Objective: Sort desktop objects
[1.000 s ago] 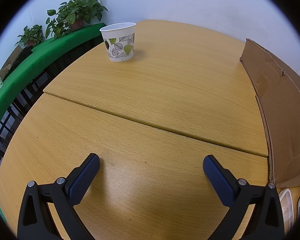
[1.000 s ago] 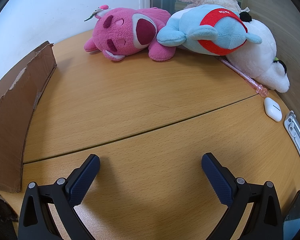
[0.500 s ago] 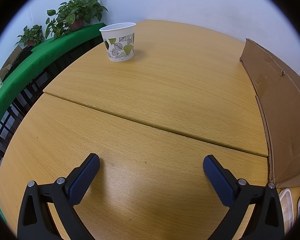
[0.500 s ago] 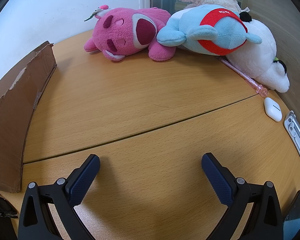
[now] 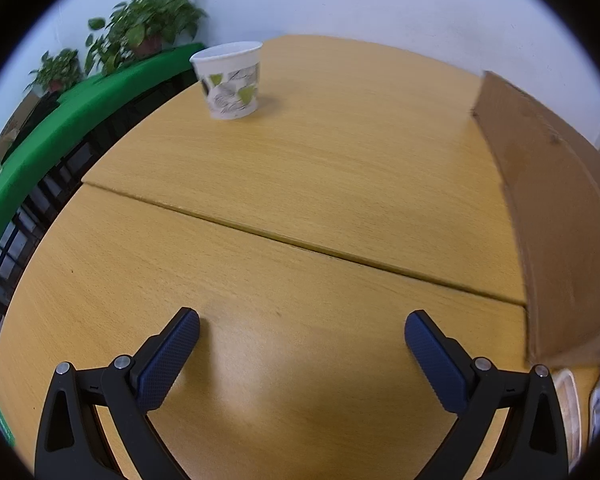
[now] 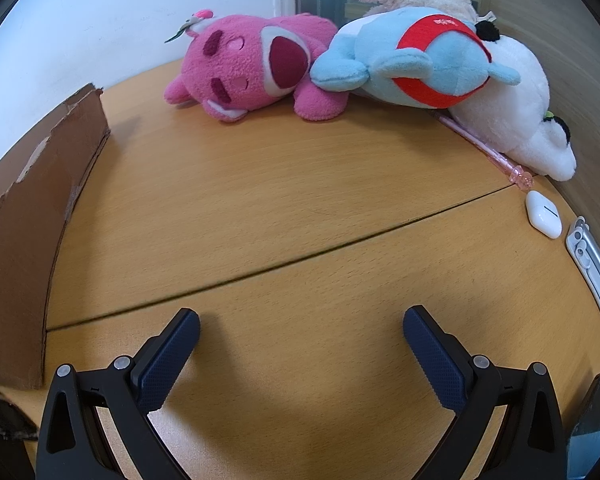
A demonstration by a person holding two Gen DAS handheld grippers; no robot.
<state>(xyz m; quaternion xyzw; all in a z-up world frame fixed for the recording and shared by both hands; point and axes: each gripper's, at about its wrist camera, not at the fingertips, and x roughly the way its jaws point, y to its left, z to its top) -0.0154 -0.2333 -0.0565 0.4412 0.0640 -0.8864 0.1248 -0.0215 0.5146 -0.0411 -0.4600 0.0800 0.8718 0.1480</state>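
My left gripper [image 5: 302, 326] is open and empty over bare wooden table. A leaf-patterned paper cup [image 5: 229, 80] stands upright far ahead on the left. My right gripper [image 6: 301, 325] is open and empty, low over the table. Far ahead of it lie a pink plush bear [image 6: 256, 70], a blue and red plush [image 6: 416, 60] and a white plush [image 6: 520, 108]. A pink pen [image 6: 488, 150], a white earbud case [image 6: 543, 214] and a white clip-like item [image 6: 590, 264] lie at the right.
A brown cardboard wall [image 5: 556, 216] stands between the two grippers and also shows in the right wrist view [image 6: 24, 220]. A green shelf [image 5: 60, 128] with potted plants [image 5: 148, 28] runs beyond the table's left edge. A dark flat object [image 6: 588, 432] lies at the right wrist view's lower right.
The left gripper has shifted slightly, with motion blur; the cup now sits a little lower in its view. The right view is unchanged.
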